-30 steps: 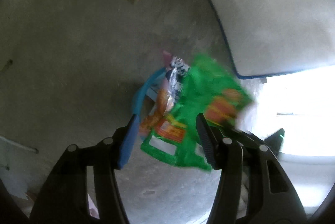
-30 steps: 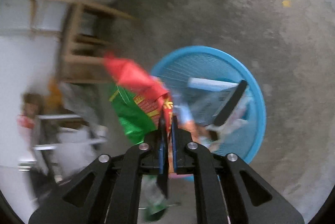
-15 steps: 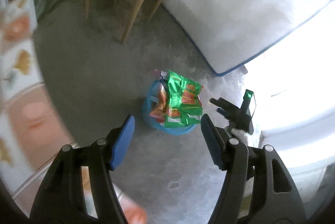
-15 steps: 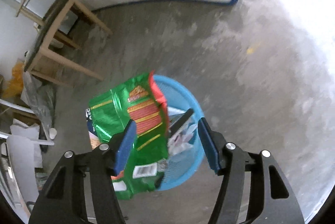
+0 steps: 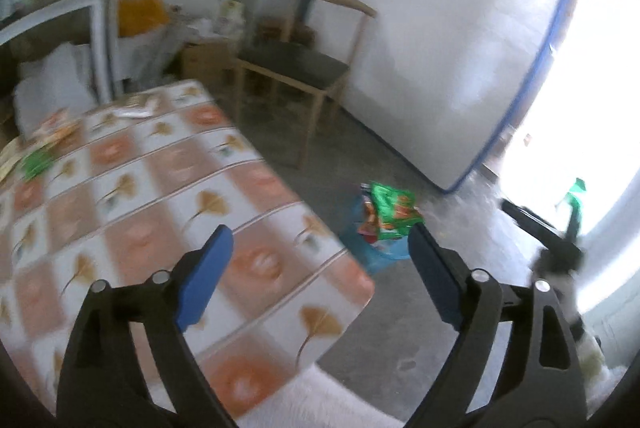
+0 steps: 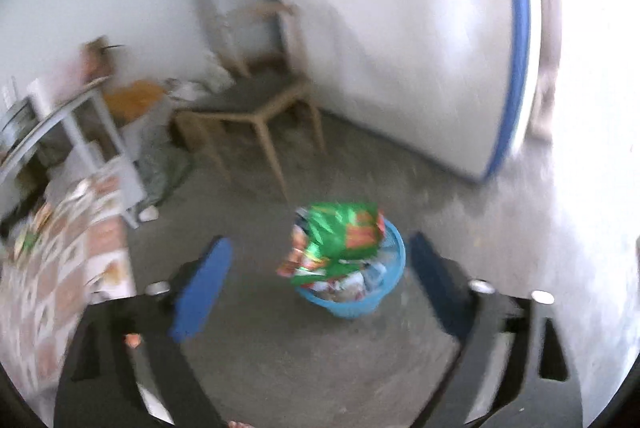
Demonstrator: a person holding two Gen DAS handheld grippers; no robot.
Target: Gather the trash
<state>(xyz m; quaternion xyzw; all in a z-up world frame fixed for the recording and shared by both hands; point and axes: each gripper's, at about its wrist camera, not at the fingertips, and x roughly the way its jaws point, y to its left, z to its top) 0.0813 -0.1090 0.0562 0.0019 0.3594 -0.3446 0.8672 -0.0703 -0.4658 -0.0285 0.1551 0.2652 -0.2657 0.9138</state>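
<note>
Left gripper [image 5: 320,260]: jaws spread wide, having just been opening; nothing between the blue pads, which frame only the table edge and the floor beyond
Right gripper [image 6: 320,268]: jaws likewise wide apart, having just been opening; empty, the basket seen on the floor between the 2 pads but well clear of them
Trash basket [image 6: 384,298]: blue plastic, standing upright on the concrete floor near the wooden chair [image 6: 256,107] and the leaning mattress [image 5: 440,47]
Green snack bag [image 6: 344,232]: lying on top of the basket, heaped above its rim with other wrappers under it; part of it overhangs the near side
Remaining trash: several wrappers [image 5: 44,147] at the far corner of the patterned table [image 5: 180,195]; blurred, so the count is uncertain, 1 green and at least 1 orange
Handling, judged: empty foil bags are very light, limp and slick; they crumple under the pads and can slide out
Hold point, judged: pinch a raised edge or a crimped seam, not the flat middle lying on the cloth
Risk, judged: the heap sits high, so a further bag may slip off the basket unless pressed down
Task state, judged: partly done; table wrappers not yet collected
</note>
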